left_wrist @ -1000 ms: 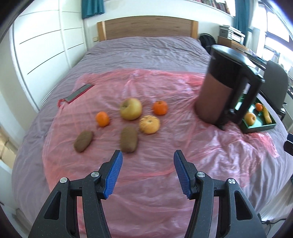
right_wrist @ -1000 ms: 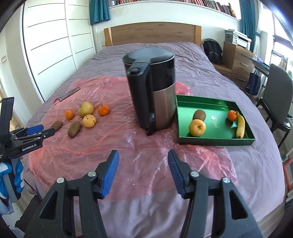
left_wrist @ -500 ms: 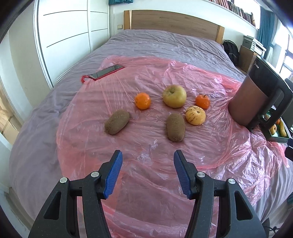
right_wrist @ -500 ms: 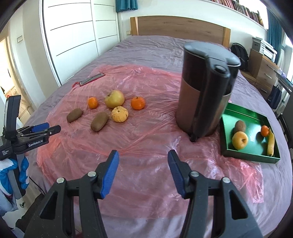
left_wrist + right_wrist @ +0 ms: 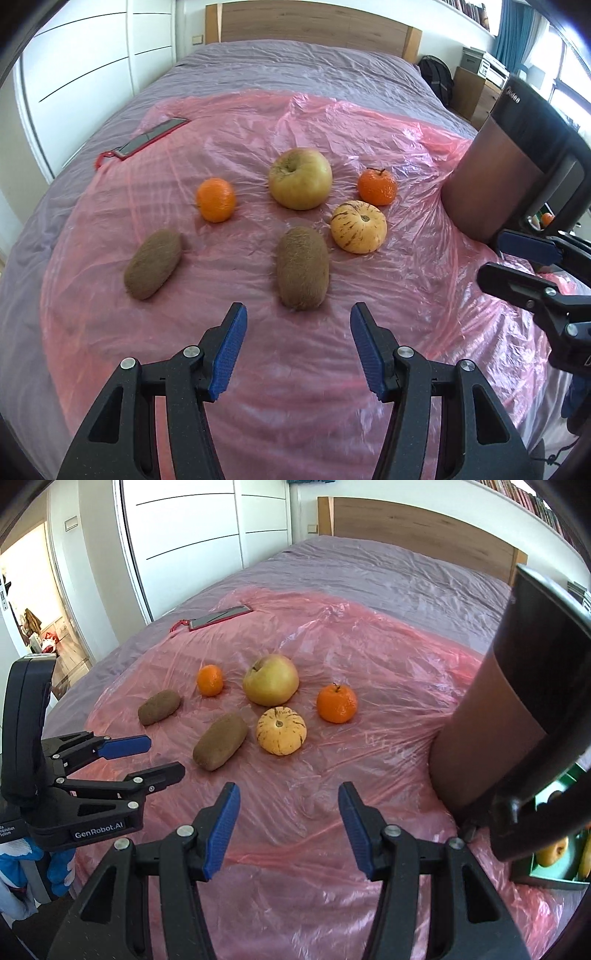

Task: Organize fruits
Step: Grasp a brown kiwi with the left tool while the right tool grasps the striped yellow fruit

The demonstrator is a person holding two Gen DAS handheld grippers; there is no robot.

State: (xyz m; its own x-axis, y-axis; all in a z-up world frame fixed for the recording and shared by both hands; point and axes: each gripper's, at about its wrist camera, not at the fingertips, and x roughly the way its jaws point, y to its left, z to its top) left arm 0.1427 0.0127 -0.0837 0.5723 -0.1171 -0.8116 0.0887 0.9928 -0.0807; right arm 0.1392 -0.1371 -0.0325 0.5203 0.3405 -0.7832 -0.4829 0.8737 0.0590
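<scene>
Several fruits lie on a pink plastic sheet (image 5: 303,369) on the bed: a yellow-green apple (image 5: 300,178), two tangerines (image 5: 215,199) (image 5: 377,186), a striped yellow fruit (image 5: 358,227) and two kiwis (image 5: 303,272) (image 5: 153,263). My left gripper (image 5: 297,350) is open and empty, just short of the nearer kiwi. My right gripper (image 5: 288,827) is open and empty, in front of the striped fruit (image 5: 281,730). The green tray (image 5: 554,877) with fruit shows partly behind the kettle at the right edge.
A black and brown kettle (image 5: 517,166) (image 5: 517,716) stands right of the fruits, between them and the tray. A phone in a red case (image 5: 147,138) lies at the sheet's far left. Wardrobe doors and a wooden headboard stand behind the bed.
Both grippers have swung left and moved closer to the loose fruits. The fruits now fill the middle of both views; the tray has slid behind the kettle. Both stay open.
</scene>
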